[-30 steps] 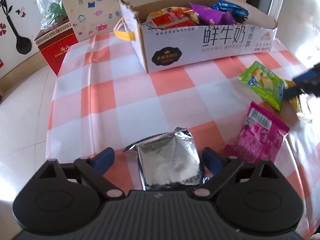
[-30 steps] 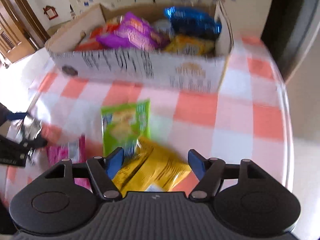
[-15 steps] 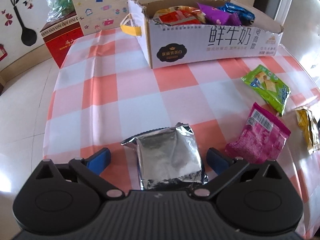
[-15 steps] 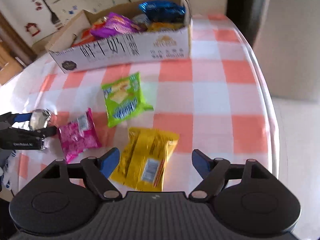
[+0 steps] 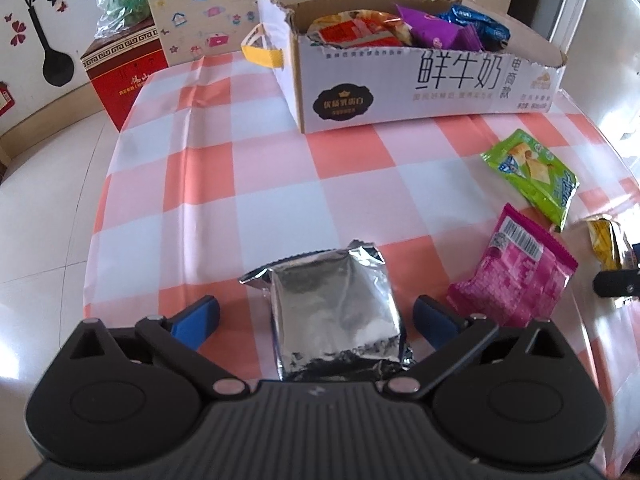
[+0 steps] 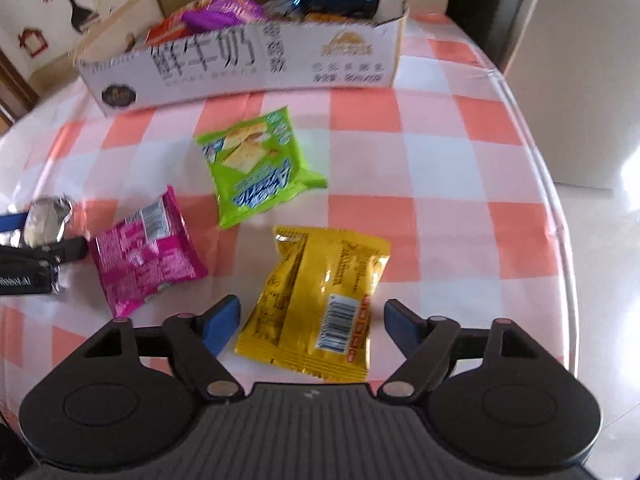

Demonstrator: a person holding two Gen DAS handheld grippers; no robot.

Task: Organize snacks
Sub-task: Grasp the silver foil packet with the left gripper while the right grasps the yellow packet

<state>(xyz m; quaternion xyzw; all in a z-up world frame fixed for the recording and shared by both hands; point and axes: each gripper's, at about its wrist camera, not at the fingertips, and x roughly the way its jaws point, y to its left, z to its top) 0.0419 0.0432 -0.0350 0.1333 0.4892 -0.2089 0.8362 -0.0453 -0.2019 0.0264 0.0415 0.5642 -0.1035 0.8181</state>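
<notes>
Both of my grippers stand spread, blue fingers clear of the goods. My left gripper (image 5: 316,314) straddles a crinkled square silver foil packet (image 5: 334,306), untouched, flat on the glossy checked tablecloth (image 5: 248,184). My right gripper (image 6: 312,316) brackets a smooth yellow packet (image 6: 320,300) with a barcode label, not gripped. Between them lies a wrinkled magenta packet (image 6: 142,250); beyond it, a puffed green packet (image 6: 258,170). At the far edge, a torn-rimmed cardboard box (image 5: 420,88) holds assorted shiny packets.

Both grippers are black ribbed plastic with round silver pivot screws and blue jaws.
</notes>
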